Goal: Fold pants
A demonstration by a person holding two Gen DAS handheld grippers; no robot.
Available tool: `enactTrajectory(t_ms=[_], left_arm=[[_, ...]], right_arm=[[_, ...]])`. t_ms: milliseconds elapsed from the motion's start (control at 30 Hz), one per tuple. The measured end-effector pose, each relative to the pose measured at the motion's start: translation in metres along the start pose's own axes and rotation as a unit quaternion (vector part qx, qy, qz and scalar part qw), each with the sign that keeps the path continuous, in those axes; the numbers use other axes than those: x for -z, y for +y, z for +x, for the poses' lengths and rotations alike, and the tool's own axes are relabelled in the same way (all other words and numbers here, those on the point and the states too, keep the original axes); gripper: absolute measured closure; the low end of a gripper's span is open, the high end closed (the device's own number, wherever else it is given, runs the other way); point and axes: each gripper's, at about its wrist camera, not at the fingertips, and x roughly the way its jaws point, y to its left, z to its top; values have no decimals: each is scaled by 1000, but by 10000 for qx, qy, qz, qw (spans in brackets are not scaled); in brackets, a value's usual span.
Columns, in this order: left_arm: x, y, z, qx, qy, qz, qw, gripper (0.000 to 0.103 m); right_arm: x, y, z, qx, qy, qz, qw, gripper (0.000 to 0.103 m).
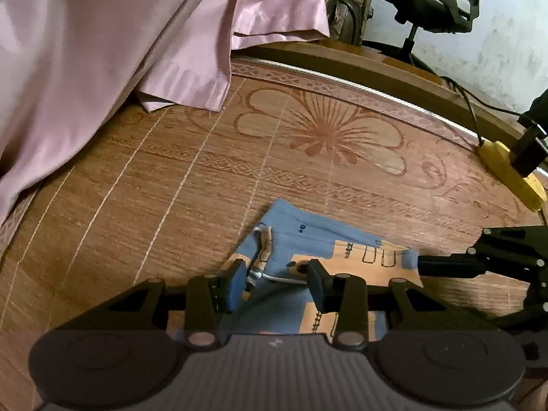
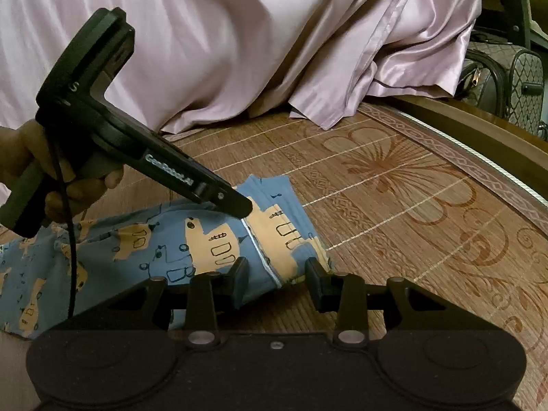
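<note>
Surface is a woven bamboo mat (image 1: 171, 178) with a red flower print, laid on a bed with a wooden frame edge (image 1: 359, 61) curving across the upper right of the left wrist view. Pink satin sheet (image 1: 102, 34) bunched over the upper left of both views. Office chair (image 1: 435, 0) and a quilted bag (image 1: 346, 7) at the top right of the left view, behind the frame; yellow power strip (image 1: 510, 167) at the right edge.

Pants (image 2: 164, 250): blue with orange print, lying on the mat in the lower left to lower centre of the right wrist view, one end reaching towards the frame centre. A pale seam runs across that end.

Left tool (image 1: 277, 281): jaws spread, blue pads either side of the pants' end at bottom centre of its own view; fabric and a white drawstring (image 1: 274, 277) sit between the fingers, not pinched. In the right view this tool comes in from the upper left, held by a hand (image 2: 51, 185), with its tip down on the pants.

Right tool (image 2: 277, 281): jaws spread, the pants' edge lying between and just ahead of the fingers at bottom centre. No clamp on cloth visible. In the left view it sits at the right edge, tip touching the pants' right corner.
</note>
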Motion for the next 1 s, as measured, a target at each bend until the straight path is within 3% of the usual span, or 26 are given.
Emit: enactTrajectory(t_ms=[100,167,200,267,367,700,833,900,1000], left_arm=[[-1,-2,4,-58,44,-6,10000,67],[-2,-4,4,-131,57,67,9999,79],[-2,-5,3,-108,56,79,9999,86],[-3,-5,2,-66,26,54,10000,90],[-3,-9,-1,-136,-52,110,9998,92],[-23,-19,-30,-307,-627,494,9963,92],[-23,-25,-5,-399,-447,487,9970,91],[-19,-30,10,-462,-298,571,9969,86],[-15,-32,13,-539,-379,554,9963,77]], right_arm=[[0,0,1,50,17,-12,10000,67],[0,1,1,80,17,-43,10000,71],[0,1,1,101,13,-51,9999,76],[0,-1,2,91,17,-63,9999,83],[0,0,2,84,-16,-94,9999,91],[-12,9,-14,325,-526,-257,9978,92],[-11,6,-5,551,-299,-236,9978,92],[-7,4,1,601,-80,-187,9980,92],[-3,0,2,629,-16,-140,9979,86]])
